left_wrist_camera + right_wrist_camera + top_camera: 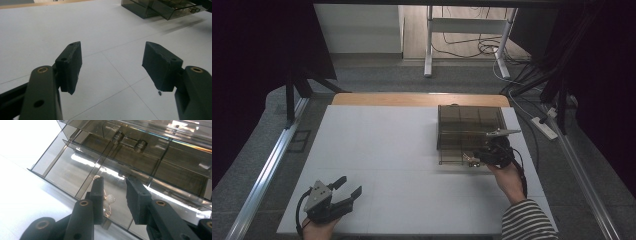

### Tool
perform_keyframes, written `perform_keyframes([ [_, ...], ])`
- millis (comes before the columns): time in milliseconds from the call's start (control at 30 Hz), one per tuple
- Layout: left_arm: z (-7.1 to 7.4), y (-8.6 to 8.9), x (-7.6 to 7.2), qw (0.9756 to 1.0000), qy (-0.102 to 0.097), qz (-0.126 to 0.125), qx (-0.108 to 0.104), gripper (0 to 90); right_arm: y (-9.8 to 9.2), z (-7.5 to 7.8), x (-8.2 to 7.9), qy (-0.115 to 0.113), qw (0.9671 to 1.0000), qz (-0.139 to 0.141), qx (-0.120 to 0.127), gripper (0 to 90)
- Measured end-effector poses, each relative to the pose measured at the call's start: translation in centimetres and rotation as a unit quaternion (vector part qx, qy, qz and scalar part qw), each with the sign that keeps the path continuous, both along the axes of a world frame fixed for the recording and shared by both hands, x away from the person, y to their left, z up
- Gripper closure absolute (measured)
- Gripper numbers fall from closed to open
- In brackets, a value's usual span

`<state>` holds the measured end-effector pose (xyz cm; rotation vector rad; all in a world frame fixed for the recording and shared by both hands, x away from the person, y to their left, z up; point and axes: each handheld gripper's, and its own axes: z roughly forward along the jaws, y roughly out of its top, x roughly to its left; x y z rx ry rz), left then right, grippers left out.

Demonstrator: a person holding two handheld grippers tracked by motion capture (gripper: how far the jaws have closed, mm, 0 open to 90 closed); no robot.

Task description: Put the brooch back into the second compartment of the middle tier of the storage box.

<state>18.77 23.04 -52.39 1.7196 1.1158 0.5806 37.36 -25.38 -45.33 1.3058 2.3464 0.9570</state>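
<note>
1. From the high view I see my right hand-held gripper at about 4 o'clock on the white counter, its tip at the near edge of a smoky see-through organizer box that sits toward 2 o'clock.
2. My left hand-held gripper is at about 7 o'clock near the front edge, well apart from the box, with its jaws spread and nothing between them.
3. The right gripper view gives me what the high view cannot: the box has a drawer pulled out toward me, split by dividers into compartments, and a gold earring with a small white beaded ball lies in the compartment right under my jaws.
4. In that same view the right hand-held gripper stands partly apart. The earring sits just beside the left-hand pad, and the pads are not pressing on it. I cannot tell whether that pad touches it.
5. The left gripper view shows the left hand-held gripper wide apart over bare counter with thin seam lines, and at about 1 o'clock in the distance the box with its drawer sticking out.
6. The high view alone shows a striped sleeve on my right arm.
</note>
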Motion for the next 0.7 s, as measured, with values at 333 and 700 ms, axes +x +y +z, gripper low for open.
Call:
perform_keyframes([
  [333, 0.0, 0.0, 0.0, 1.0000, 0.000, 0.000, 0.000, 32.6, -1.0, 0.4, -1.0, -0.007, 0.9999, -0.001, 0.013, 63.7],
  [700, 0.0, -0.1, 0.0, 1.0000, 0.000, 0.001, 0.000, 32.6, -1.7, 0.4, -2.0, -0.019, 0.9996, -0.003, 0.020, 61.3],
])
